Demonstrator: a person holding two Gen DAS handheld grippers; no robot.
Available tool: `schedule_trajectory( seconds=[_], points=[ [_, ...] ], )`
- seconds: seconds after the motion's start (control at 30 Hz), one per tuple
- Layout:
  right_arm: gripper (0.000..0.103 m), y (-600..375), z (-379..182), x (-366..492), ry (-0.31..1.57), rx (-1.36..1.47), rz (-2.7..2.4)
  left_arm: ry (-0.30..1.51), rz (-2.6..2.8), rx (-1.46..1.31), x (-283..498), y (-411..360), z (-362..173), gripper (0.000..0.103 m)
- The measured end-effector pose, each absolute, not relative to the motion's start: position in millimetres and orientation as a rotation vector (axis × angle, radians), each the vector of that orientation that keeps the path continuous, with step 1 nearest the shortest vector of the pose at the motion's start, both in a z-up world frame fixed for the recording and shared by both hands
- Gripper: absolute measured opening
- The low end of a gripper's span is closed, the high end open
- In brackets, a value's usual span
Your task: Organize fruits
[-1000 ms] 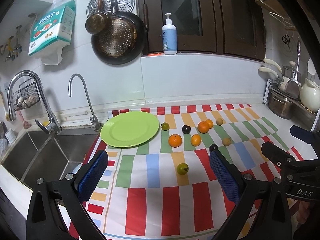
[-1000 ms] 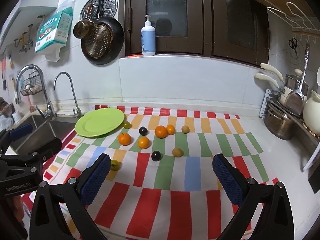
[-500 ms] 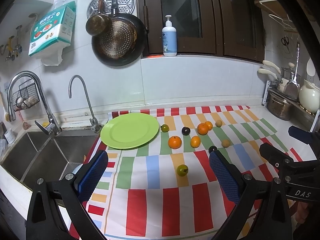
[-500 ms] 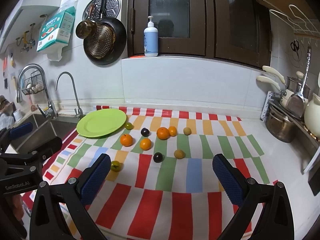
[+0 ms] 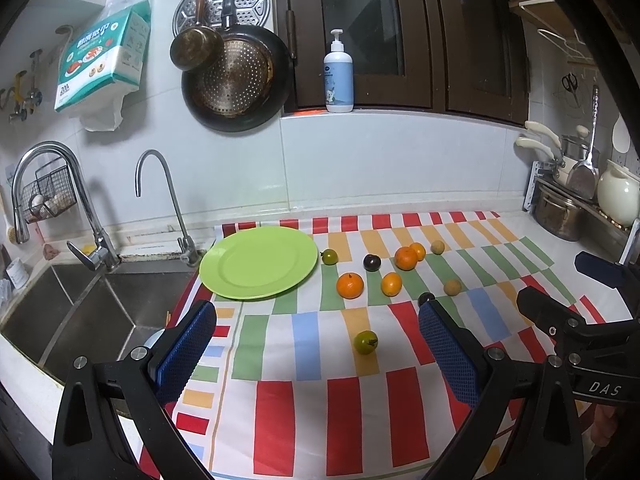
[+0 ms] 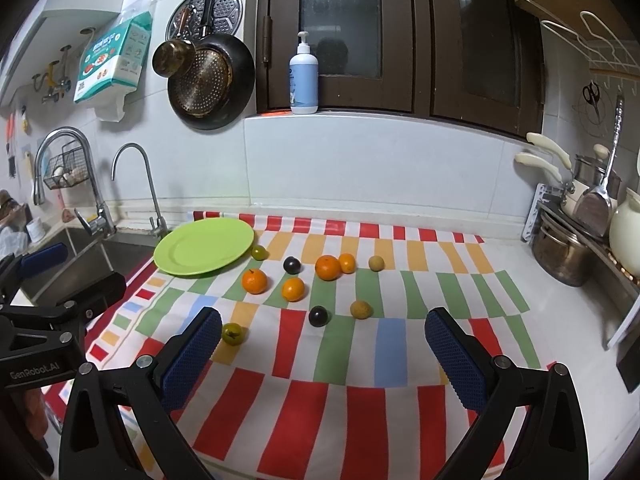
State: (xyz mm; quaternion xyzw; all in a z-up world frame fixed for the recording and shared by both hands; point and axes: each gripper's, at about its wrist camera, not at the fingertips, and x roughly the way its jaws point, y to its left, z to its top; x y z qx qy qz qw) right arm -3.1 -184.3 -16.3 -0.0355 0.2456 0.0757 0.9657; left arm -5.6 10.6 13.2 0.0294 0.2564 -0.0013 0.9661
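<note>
Left wrist view: the left gripper point(image 5: 316, 334) hangs spread wide and holding nothing over the striped cloth point(image 5: 280, 412), lower centre of frame. A green fruit point(image 5: 365, 342) sits alone between its fingers, bare cloth on every side. Further up, the oranges point(image 5: 350, 285) and dark fruits scatter beside the green plate point(image 5: 258, 262), whose left rim overhangs the cloth edge by the sink point(image 5: 80, 312). Right wrist view: the right gripper point(image 6: 322, 344) is spread wide too, holding nothing, with a dark plum point(image 6: 319, 316) between its fingers and open cloth toward the pots point(image 6: 560, 252) at right
</note>
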Motion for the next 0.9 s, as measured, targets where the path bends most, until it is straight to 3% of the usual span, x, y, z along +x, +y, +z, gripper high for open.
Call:
schedule_trajectory(
  seconds=[0.77,0.9],
  points=[
    [0.102,-169,-48,37,0.589,-0.131,0.167,0.640,-0.041,0.060,33,15,-35,0.102],
    [0.102,-166,-61,47,0.615,-0.170,0.177,0.678,-0.054,0.067,42,12,-51,0.096]
  ],
)
